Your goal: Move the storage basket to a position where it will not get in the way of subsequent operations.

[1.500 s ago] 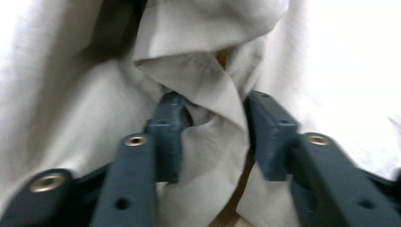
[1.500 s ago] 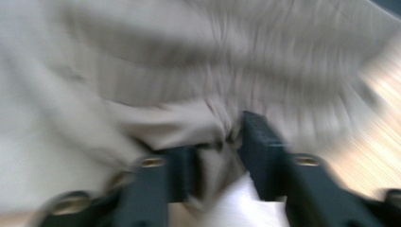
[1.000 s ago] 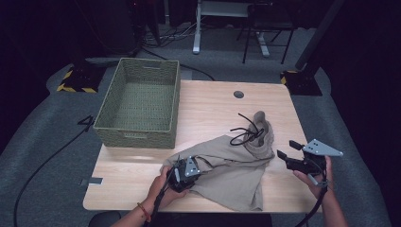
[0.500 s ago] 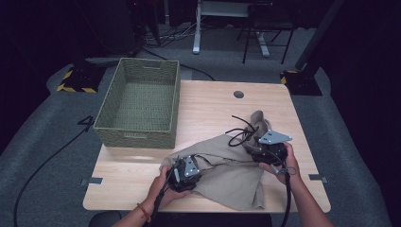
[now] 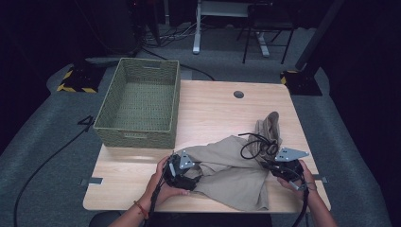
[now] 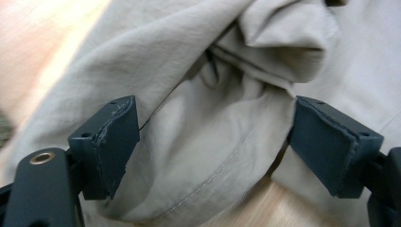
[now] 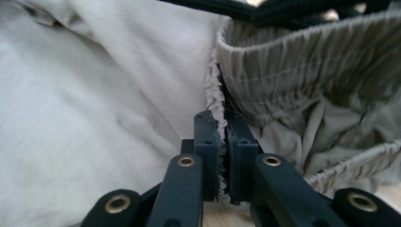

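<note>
A crumpled khaki garment (image 5: 227, 170) with an elastic waistband (image 7: 293, 56) and a black drawstring (image 5: 255, 144) lies on the near right part of the wooden table (image 5: 213, 109). My left gripper (image 5: 195, 173) rests at the garment's left end. Its jaws have just been opening and now stand wide in the left gripper view (image 6: 215, 142), with a loose fold of cloth (image 6: 208, 137) between them. My right gripper (image 5: 268, 166) is at the garment's right side. Its jaws have just been closing and are now shut (image 7: 222, 137) on the gathered waistband edge.
A green woven basket (image 5: 137, 133) stands at the table's far left, with nothing visible inside. A round cable hole (image 5: 239, 94) sits near the far edge. The person's hands (image 5: 158, 187) come in over the near edge. Cables run across the floor beyond the table.
The right gripper came in from the table's right edge, dropped to the garment and closed on its waistband. The left hand stayed at the garment's left end.
</note>
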Tool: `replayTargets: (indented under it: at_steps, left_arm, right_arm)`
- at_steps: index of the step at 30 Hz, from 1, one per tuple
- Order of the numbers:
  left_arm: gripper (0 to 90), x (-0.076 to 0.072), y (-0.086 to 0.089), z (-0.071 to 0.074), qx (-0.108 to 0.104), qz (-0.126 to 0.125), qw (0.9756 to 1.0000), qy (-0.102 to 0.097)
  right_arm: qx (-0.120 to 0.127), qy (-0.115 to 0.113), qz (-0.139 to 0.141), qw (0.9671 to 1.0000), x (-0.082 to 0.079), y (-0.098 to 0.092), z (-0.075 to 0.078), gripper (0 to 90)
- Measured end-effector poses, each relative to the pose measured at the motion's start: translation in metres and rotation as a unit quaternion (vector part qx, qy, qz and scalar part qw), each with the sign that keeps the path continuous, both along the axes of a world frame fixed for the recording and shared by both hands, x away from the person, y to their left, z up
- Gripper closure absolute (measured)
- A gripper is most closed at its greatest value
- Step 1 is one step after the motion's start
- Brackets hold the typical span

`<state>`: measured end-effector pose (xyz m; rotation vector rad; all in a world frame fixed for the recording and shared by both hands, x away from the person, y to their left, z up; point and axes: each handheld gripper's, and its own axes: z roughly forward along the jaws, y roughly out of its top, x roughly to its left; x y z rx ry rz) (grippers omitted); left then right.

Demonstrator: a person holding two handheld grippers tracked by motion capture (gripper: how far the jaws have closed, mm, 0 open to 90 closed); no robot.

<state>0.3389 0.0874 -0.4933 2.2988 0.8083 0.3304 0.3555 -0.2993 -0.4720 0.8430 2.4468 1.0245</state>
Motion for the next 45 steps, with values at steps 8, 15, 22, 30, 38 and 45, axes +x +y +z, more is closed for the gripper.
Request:
replayTargets:
  at_steps: [8,15,22,30,38,45]
  left_arm:
    - [47.6,0.015,0.001,-0.003,-0.014,0.012,0.9998,0.006]
    - [86.2,0.02,0.001,-0.002,0.012,0.033,0.9991,-0.022]
    - [86.5,0.016,0.035,0.027,-0.041,0.084,0.9933,-0.068]
    - [86.1,-0.016,0.036,0.068,-0.124,0.022,0.985,-0.118]
    - [85.3,-0.049,-0.019,0.071,-0.096,-0.111,0.9817,-0.122]
    - [49.3,-0.05,-0.041,0.046,-0.045,-0.128,0.9887,-0.062]
  right_arm:
    - [0.012,-0.008,-0.011,0.9998,-0.005,-0.02,-0.012,85.8]
    - [0.006,-0.032,-0.029,0.9991,0.014,-0.013,-0.009,86.0]
    - [0.043,-0.046,-0.03,0.9976,0.056,0.007,0.02,86.2]
    - [0.054,-0.082,-0.024,0.9948,0.074,0.024,0.066,86.0]
    - [0.02,-0.077,-0.043,0.9959,0.04,-0.023,0.031,84.8]
    - [0.035,-0.045,-0.075,0.9956,0.017,-0.061,-0.012,83.4]
